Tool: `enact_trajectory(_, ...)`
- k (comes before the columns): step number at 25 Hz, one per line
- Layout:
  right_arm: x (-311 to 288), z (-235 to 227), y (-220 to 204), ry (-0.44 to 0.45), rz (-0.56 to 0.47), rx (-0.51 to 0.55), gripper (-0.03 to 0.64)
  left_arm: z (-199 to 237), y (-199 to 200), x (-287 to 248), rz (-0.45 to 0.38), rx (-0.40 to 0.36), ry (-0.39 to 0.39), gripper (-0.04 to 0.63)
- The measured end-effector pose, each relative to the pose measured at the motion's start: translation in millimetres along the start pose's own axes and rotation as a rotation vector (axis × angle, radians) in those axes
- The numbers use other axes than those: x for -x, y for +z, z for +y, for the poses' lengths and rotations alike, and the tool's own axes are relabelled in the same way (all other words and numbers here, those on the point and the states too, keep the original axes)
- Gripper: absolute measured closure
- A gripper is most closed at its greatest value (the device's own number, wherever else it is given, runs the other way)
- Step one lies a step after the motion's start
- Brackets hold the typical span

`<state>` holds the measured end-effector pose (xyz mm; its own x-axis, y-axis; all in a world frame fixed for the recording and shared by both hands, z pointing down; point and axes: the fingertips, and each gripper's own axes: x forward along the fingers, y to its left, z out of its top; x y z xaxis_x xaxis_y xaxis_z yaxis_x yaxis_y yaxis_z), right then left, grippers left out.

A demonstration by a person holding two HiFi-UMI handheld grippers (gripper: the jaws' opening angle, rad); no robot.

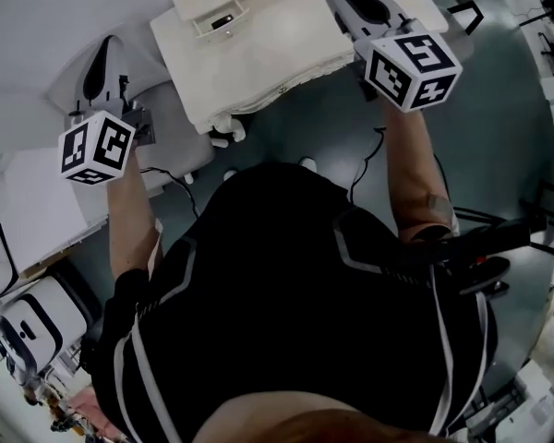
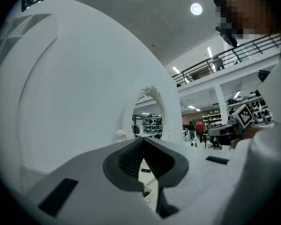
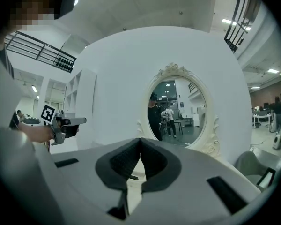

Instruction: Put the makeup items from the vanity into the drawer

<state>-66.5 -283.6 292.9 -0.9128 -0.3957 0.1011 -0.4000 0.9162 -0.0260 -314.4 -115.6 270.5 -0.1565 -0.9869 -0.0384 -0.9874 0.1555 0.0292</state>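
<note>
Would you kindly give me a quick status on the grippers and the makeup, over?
Left gripper shut, empty, left of the vanity. Right gripper shut, empty, above the vanity. No makeup in view. Nothing seen in the way.

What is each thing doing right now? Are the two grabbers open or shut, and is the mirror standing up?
left gripper: shut, nothing between its jaws, held to the left of the vanity.
right gripper: shut, nothing between its jaws, held over the vanity's right end.
mirror: standing upright, people reflected in it.
vanity: standing in front of the person.
</note>
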Motion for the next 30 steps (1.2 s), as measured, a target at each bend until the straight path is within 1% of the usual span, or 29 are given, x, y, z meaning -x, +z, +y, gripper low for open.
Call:
enact_trajectory(2, -7.6, 10.7, 3.7, -0.009, -0.005, -0.009, 0.612, 8.4, 1.1, 2.6, 0.006, 0.007, -0.006, 0.591)
enact_trajectory(4, -13.6, 19.1, 9.6, -0.023, -0.025, -0.025, 0.612, 18.7, 4.3, 5.9, 0.003, 0.048, -0.018, 0.591)
enact_trajectory(5, -16.2, 22.8, 12.2, -0.033, -0.036, -0.033, 0.612, 25.3, 5.4, 8.0, 0.004, 0.054, -0.012, 0.591)
enact_trajectory(8, -21.9, 30.3, 18.0, -0.08, -0.056, -0.036, 0.612, 45.6, 7.9, 14.4, 0.019, 0.024, 0.021, 0.592)
enact_trajectory(13, -33.2, 46.8, 26.1, -0.115, -0.057, -0.008, 0.612, 71.5, 14.7, 19.0, 0.009, -0.001, 0.026, 0.592)
enact_trajectory(16, -38.4, 56.4, 27.4, -0.12, -0.054, 0.013, 0.612, 76.7, 13.2, 21.8, 0.011, 0.013, 0.017, 0.592)
enact_trajectory(18, -40.7, 62.1, 28.5, -0.129, -0.046, 0.032, 0.612, 80.8, 13.9, 27.1, 0.005, 0.029, 0.032, 0.592)
enact_trajectory(20, -41.8, 66.4, 30.2, -0.147, -0.043, 0.047, 0.614, 84.9, 15.7, 31.6, 0.002, 0.022, 0.041, 0.592)
enact_trajectory(23, -43.6, 68.4, 34.6, -0.179, -0.059, 0.062, 0.614, 90.6, 14.3, 32.5, 0.005, 0.024, 0.032, 0.592)
enact_trajectory(27, -49.2, 76.6, 35.5, -0.167, -0.056, 0.077, 0.614, 96.2, 10.7, 34.9, 0.01, 0.052, 0.024, 0.592)
enact_trajectory(30, -50.0, 79.5, 39.1, -0.164, -0.055, 0.084, 0.614, 94.6, 12.8, 36.7, -0.005, 0.06, 0.016, 0.592)
